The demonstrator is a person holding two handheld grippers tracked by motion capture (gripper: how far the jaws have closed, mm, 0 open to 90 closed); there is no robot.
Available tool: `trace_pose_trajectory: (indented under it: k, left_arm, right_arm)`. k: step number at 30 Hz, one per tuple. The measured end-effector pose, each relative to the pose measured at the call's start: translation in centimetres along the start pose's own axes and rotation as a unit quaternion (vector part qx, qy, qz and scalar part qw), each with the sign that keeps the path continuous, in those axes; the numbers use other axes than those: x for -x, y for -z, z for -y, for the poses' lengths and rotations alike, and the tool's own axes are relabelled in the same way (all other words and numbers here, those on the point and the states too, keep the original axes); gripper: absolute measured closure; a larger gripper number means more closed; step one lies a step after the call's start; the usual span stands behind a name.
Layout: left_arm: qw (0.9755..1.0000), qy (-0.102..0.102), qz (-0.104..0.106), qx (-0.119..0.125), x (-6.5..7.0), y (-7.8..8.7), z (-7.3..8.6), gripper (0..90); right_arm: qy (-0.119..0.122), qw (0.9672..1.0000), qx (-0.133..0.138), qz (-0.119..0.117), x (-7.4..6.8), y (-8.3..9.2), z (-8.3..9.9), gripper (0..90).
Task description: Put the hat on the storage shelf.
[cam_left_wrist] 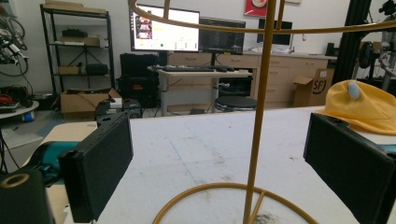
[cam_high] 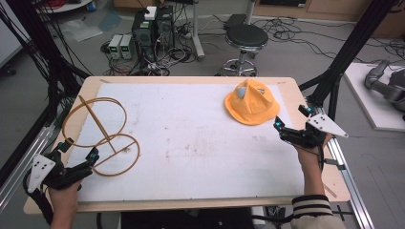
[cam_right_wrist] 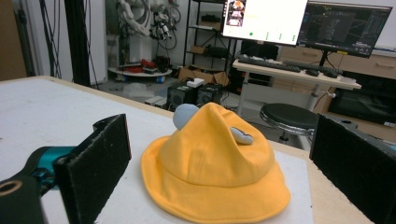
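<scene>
- The hat [cam_high: 252, 101] is orange cloth with a full brim and lies crown up near the bench's far right corner, on the white mat [cam_high: 200, 143]. Two small grey ears [cam_right_wrist: 185, 115] stick out of its crown.
- It looks light and soft, so it would likely fold and sag where pinched. The brim edge nearest the right gripper seems the easiest hold; a pinch at the crown would gather loose cloth.
- The right gripper [cam_high: 286, 129] hovers just beside the hat, at the bench's right edge. Its jaws stand wide apart and hold nothing, and in the right gripper view the hat sits between and beyond them.
- The stand [cam_high: 102, 138] is thin yellow wire: a ring base, a post [cam_left_wrist: 258, 116] and an upper hoop. It stands by the bench's left edge, well apart from the hat.
- It looks stiff but light and tippy; the post would be the surest place to clamp.
- The left gripper [cam_high: 79, 157] is at the bench's near left corner, wide open and empty. The left gripper view shows the post between its jaws, untouched.
</scene>
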State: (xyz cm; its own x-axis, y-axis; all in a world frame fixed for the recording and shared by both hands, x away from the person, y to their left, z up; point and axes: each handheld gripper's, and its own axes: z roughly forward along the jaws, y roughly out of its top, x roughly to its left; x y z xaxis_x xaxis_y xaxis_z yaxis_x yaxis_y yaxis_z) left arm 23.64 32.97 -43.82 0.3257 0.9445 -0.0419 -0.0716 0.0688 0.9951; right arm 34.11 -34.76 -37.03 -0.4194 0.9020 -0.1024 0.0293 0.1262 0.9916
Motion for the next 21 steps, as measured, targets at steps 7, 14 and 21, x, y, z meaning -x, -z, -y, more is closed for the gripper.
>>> trace_pose_trajectory:
  k: [7, 14, 21]
  left_arm:
    - [1.0000, -0.002, 0.002, -0.003, 0.1, -0.1, 0.0, 8.6]
    - [1.0000, -0.003, 0.003, -0.005, 0.2, -0.1, 0.0, 8.6]
    - [1.0000, -0.003, 0.004, -0.006, 0.4, -0.1, 0.1, 8.6]
  right_arm:
    - [0.020, 0.9996, -0.018, -0.001, 0.3, -2.1, -0.9, 4.8]
    - [0.029, 0.9984, -0.048, -0.006, 0.9, -4.5, -0.8, 4.8]
    - [0.038, 0.9964, -0.073, -0.016, 1.4, -6.8, -0.9, 5.3]
